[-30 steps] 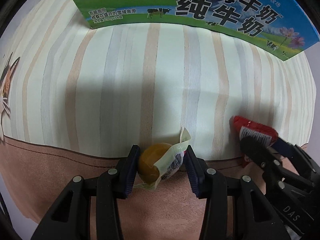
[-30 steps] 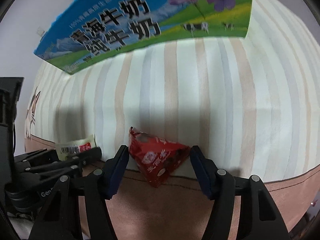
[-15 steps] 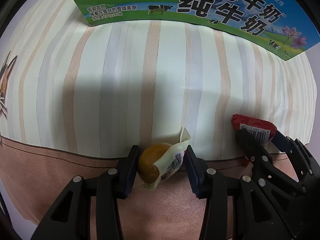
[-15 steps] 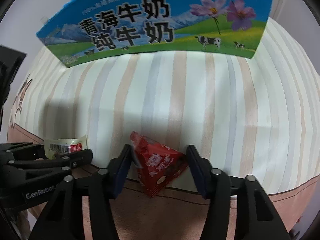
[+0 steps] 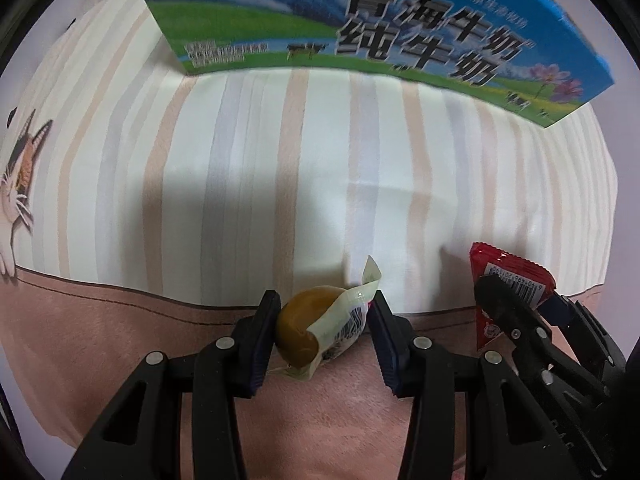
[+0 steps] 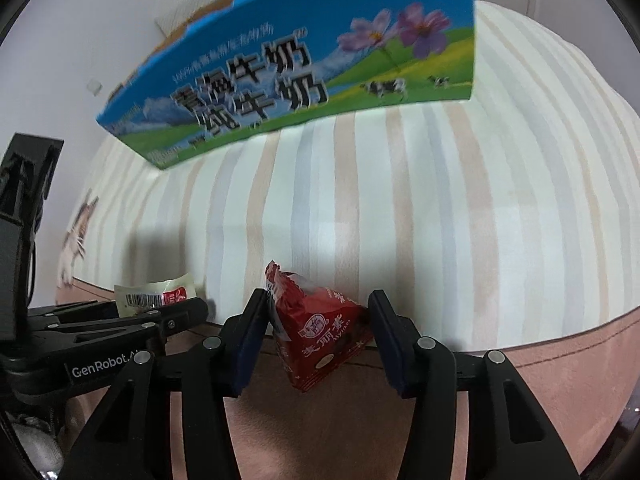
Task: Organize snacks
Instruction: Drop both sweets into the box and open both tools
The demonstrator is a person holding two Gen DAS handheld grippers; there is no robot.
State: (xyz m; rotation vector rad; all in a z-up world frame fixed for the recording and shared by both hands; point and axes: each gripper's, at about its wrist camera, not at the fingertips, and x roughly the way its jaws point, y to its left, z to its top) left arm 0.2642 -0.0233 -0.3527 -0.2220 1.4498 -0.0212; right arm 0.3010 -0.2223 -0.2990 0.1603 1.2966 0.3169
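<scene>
My left gripper (image 5: 324, 314) is shut on a small clear-wrapped brown snack (image 5: 316, 326), held above the striped cloth. My right gripper (image 6: 318, 320) is shut on a red triangular snack packet (image 6: 316, 330). The two grippers are side by side: the right one with the red packet (image 5: 506, 284) shows at the right of the left wrist view, and the left one with its snack wrapper (image 6: 154, 296) shows at the left of the right wrist view. A blue and green milk carton box (image 5: 360, 28) stands ahead on the cloth, also in the right wrist view (image 6: 304, 68).
A striped cream, beige and grey cloth (image 5: 280, 168) covers the surface, with a pink-brown border (image 5: 100, 332) near me. A cartoon cat print (image 5: 20, 176) is at the cloth's left edge. A pale wall (image 6: 100, 20) rises behind the box.
Both grippers have moved forward with their snacks held; the milk box now looks larger and closer in both views.
</scene>
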